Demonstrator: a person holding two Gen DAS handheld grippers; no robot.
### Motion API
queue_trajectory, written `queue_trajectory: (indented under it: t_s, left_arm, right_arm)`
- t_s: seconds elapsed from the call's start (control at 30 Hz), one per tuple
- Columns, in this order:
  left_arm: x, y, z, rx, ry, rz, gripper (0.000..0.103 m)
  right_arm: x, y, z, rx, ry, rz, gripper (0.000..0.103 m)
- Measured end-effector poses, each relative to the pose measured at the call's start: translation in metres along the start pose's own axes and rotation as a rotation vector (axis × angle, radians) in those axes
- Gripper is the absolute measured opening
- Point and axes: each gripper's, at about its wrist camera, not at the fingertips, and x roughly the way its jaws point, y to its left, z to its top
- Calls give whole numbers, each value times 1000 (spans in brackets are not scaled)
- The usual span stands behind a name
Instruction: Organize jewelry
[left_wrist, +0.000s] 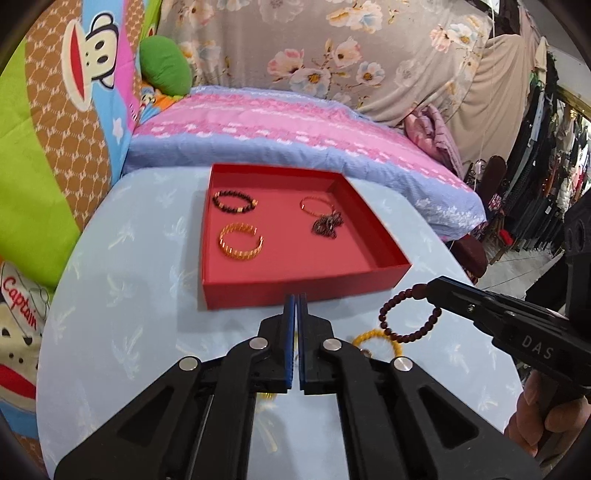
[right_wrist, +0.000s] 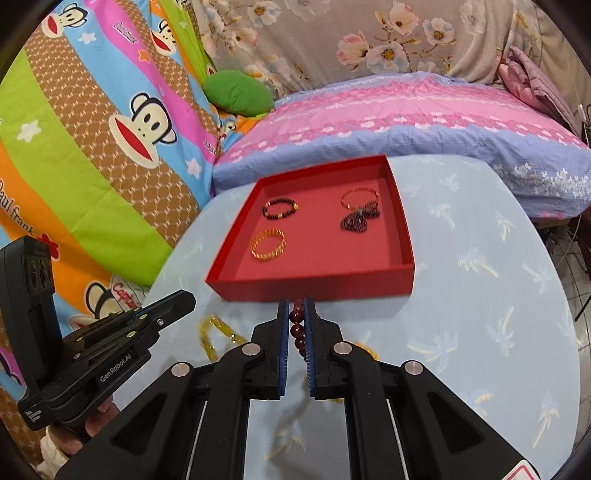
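Round table (left_wrist: 122, 295) is covered in a pale blue cloth with a faint palm print. Behind it lies a pink-and-lavender quilted bed cover (right_wrist: 388, 110), with a green cushion (right_wrist: 236, 92) at its left end beside a cartoon-monkey blanket (right_wrist: 110, 129). A floral drape (left_wrist: 332, 48) hangs at the back; hanging clothes (left_wrist: 554, 166) show far right.

Both wrist views toward red tray (left_wrist: 295, 291)
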Motion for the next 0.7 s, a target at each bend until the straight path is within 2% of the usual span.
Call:
queue_trajectory:
  t_s: [0.2, 0.33, 0.47, 0.7]
  left_arm:
    - [-3, -8, 37, 42, -74, 13, 1]
    - [-1, 1, 45, 19, -79, 34, 1]
    - [7, 12, 20, -6, -31, 41, 3]
    - [41, 20, -42, -46, 121, 51, 28]
  right_arm:
    - [5, -1, 35, -28, -53, -23, 8]
    - [6, -3, 44, -29, -73, -48, 8]
    - [9, -8, 34, -17, -53, -55, 8]
    - [22, -15, 3, 32, 28, -39, 8]
